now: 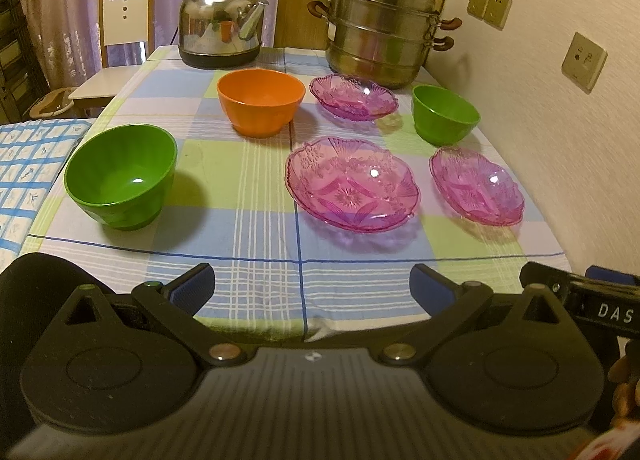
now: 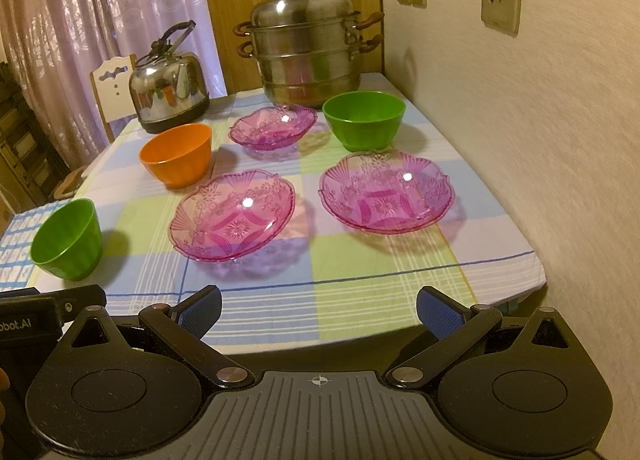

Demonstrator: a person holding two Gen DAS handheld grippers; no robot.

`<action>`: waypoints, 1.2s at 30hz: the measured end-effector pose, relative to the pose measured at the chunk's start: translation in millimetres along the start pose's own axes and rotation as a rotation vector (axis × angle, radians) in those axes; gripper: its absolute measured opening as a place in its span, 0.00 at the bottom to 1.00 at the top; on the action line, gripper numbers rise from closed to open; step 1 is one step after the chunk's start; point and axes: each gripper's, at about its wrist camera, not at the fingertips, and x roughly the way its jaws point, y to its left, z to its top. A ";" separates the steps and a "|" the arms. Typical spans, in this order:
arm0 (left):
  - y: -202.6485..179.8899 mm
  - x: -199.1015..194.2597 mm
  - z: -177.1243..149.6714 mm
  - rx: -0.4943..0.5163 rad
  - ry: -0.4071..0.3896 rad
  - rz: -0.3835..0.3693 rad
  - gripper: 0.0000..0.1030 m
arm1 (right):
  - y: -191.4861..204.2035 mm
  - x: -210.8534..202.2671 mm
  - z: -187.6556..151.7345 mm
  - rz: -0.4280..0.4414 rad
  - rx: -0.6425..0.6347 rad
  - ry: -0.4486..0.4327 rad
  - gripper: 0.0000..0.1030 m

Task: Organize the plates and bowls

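Three pink glass plates lie on the checked tablecloth: a middle one, a right one and a far one. A green bowl stands at the near left, an orange bowl behind it, and a second green bowl at the far right. My left gripper is open and empty above the table's near edge. My right gripper is open and empty beside it.
A steel kettle and a stacked steel steamer pot stand at the table's far end. A wall with sockets runs along the right. A white chair stands at the far left.
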 end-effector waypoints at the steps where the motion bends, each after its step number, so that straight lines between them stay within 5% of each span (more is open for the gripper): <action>1: 1.7 0.1 2.1 -0.009 -0.002 -0.004 1.00 | -1.8 0.3 -0.6 0.002 0.003 -0.001 1.00; 12: 13.7 25.7 36.8 -0.048 -0.009 -0.073 1.00 | -9.6 13.8 15.3 0.042 0.042 -0.012 1.00; 23: 31.1 103.4 74.3 -0.056 0.011 -0.064 1.00 | -8.3 76.5 52.4 0.094 0.065 -0.017 0.99; 25: 33.3 117.4 78.0 -0.034 0.021 -0.053 1.00 | -8.7 93.4 57.5 0.102 0.065 -0.005 0.85; 36: 47.8 186.3 91.5 0.008 0.055 -0.058 0.80 | 3.1 175.3 60.0 0.131 0.032 0.070 0.58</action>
